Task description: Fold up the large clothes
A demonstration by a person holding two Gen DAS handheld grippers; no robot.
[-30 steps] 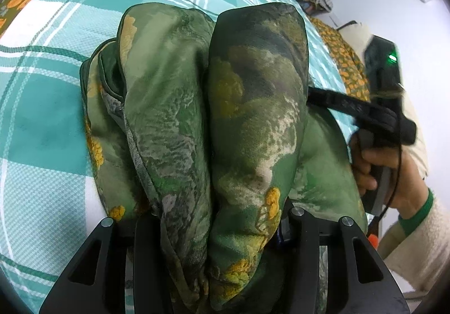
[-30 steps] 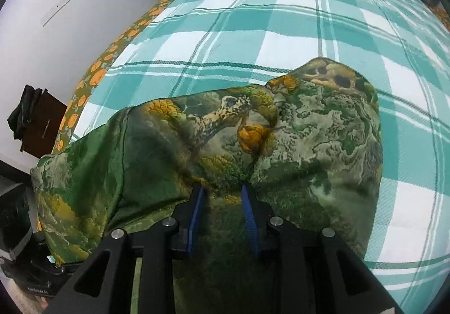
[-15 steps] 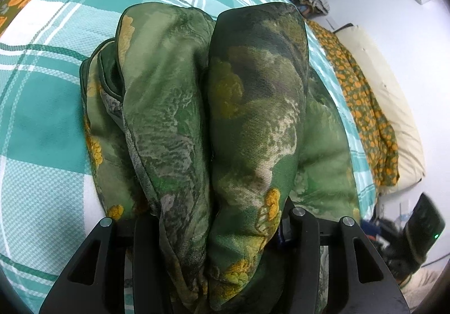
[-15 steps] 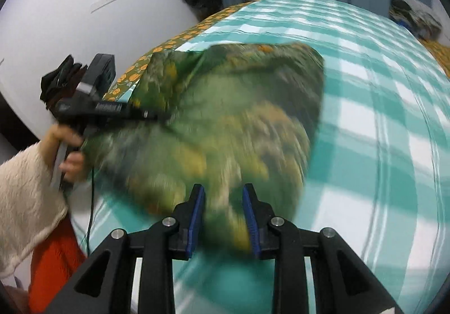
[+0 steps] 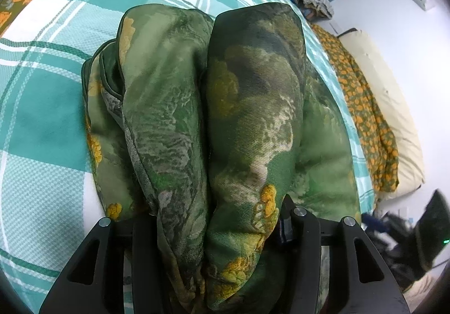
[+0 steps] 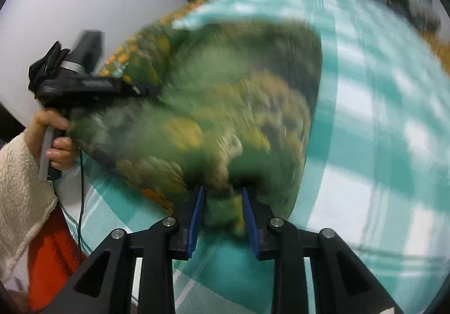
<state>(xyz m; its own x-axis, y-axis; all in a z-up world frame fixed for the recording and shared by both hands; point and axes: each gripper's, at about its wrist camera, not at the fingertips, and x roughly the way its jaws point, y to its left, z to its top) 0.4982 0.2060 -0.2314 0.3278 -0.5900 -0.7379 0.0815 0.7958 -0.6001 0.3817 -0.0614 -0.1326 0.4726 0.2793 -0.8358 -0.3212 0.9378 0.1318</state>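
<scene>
Both hand-held grippers clamp a green printed garment (image 5: 253,122) over the plaid-covered bed (image 5: 45,122). The left hand-held gripper (image 5: 213,232) pinches thick bunched folds; the right hand-held gripper (image 6: 222,210) grips a blurred edge near the bed's side.

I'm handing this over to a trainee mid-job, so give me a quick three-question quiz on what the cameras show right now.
1. True or false: the left hand-held gripper has bunched folds of the green patterned garment between its fingers.
2. Which covers the bed? A) teal plaid sheet B) plain grey blanket
3. What lies between the right hand-held gripper's blue pads?

Key: 1 true; 2 A; 3 an edge of the same garment.
</scene>
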